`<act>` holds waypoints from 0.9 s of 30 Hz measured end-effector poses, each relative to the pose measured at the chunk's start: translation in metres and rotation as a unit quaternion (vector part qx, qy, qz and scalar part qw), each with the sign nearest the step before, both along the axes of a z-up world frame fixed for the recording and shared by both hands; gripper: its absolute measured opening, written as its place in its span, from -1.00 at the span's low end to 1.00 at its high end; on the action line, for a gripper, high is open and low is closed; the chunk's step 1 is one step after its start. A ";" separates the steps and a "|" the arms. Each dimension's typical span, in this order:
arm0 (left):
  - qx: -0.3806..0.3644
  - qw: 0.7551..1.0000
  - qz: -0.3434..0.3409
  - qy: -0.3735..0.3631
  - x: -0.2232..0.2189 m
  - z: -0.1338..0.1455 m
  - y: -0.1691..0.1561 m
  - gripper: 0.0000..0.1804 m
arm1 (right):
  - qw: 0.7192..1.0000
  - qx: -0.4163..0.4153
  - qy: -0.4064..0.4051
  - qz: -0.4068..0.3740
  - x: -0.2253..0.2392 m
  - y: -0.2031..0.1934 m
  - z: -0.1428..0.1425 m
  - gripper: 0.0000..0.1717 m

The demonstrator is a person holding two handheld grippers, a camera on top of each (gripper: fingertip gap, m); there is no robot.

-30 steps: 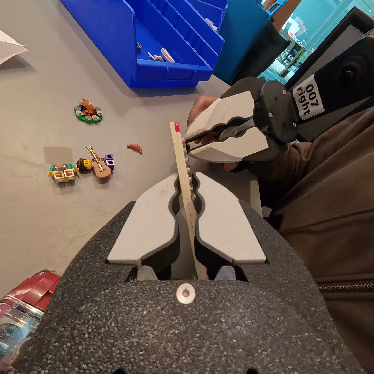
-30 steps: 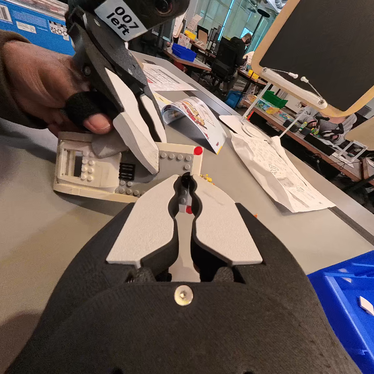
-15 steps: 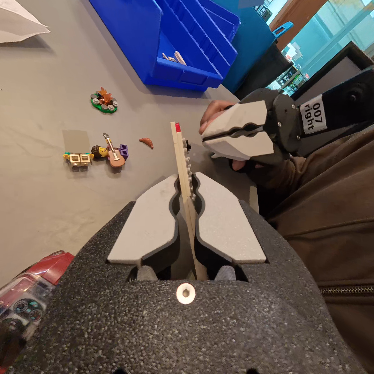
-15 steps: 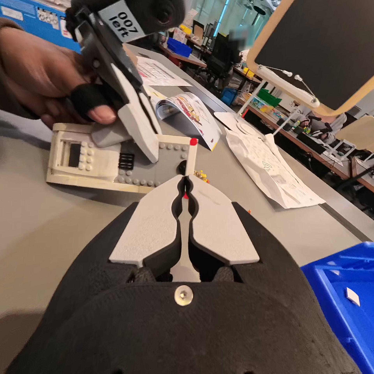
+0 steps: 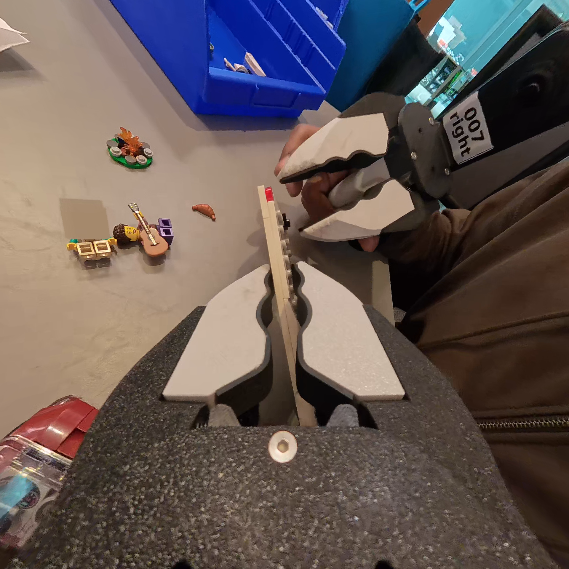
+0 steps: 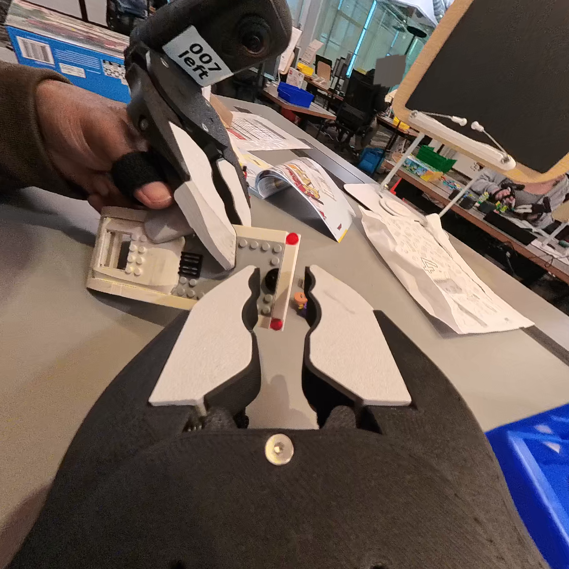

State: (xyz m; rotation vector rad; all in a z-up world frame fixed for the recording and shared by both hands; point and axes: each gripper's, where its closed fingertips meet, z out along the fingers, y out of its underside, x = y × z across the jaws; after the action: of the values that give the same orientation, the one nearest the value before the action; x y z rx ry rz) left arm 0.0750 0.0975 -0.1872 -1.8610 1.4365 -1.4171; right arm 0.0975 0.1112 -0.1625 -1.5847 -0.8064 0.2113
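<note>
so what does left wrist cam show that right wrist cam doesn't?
Left wrist only: campfire piece, minifigure with guitar, brown croissant, small parts inside the blue bin.
Right wrist only: open instruction booklet, white paper bag, black board on a stand.
Both: left gripper clamping the tan-and-grey brick plate, right gripper open beside it.
</note>
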 end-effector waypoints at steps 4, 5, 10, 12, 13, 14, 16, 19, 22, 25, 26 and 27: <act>-0.040 0.999 0.009 0.014 -0.002 -0.007 0.000 -0.88 | 0.999 0.001 -0.021 0.043 -0.004 0.005 0.008 -0.66; -0.062 0.998 0.012 0.016 -0.003 -0.010 0.000 -0.89 | 0.998 -0.002 -0.029 0.062 -0.007 0.005 0.008 -0.65; -0.128 0.992 0.012 0.011 -0.009 -0.018 -0.001 -0.88 | 0.985 -0.063 -0.076 0.143 -0.020 0.017 -0.002 -0.62; -0.105 0.994 0.012 0.007 -0.013 -0.015 0.002 -0.88 | 0.979 -0.089 -0.084 0.164 -0.026 0.024 -0.007 -0.62; -0.092 0.996 0.016 0.004 -0.015 -0.012 0.005 -0.88 | 0.977 -0.094 -0.089 0.170 -0.030 0.028 -0.009 -0.63; -0.077 0.997 0.024 0.006 -0.017 -0.012 0.009 -0.88 | 0.976 -0.093 -0.088 0.177 -0.033 0.032 -0.009 -0.65; -0.058 0.998 0.036 0.001 -0.022 -0.009 0.016 -0.88 | 0.975 -0.091 -0.068 0.190 -0.042 0.038 -0.004 -0.72; -0.050 0.998 0.035 0.002 -0.026 -0.007 0.018 -0.88 | 0.976 -0.094 -0.052 0.190 -0.045 0.039 -0.002 -0.79; -0.041 0.999 0.028 0.004 -0.025 -0.008 0.015 -0.88 | 0.975 -0.106 -0.035 0.193 -0.043 0.035 -0.002 -0.80; -0.049 0.999 0.017 0.004 -0.024 -0.009 0.011 -0.88 | 0.973 -0.121 -0.027 0.195 -0.041 0.031 -0.005 -0.80; -0.052 0.999 0.015 0.004 -0.024 -0.010 0.010 -0.88 | 0.973 -0.124 -0.023 0.195 -0.040 0.031 -0.006 -0.80; -0.053 0.998 0.013 0.005 -0.024 -0.010 0.010 -0.88 | 0.973 -0.125 -0.020 0.193 -0.040 0.030 -0.007 -0.80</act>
State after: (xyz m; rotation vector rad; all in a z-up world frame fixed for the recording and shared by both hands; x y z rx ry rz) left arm 0.0513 0.1072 -0.1977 -1.9466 1.3595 -1.5009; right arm 0.0577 0.1414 -0.1695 -1.6567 -1.1539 0.5832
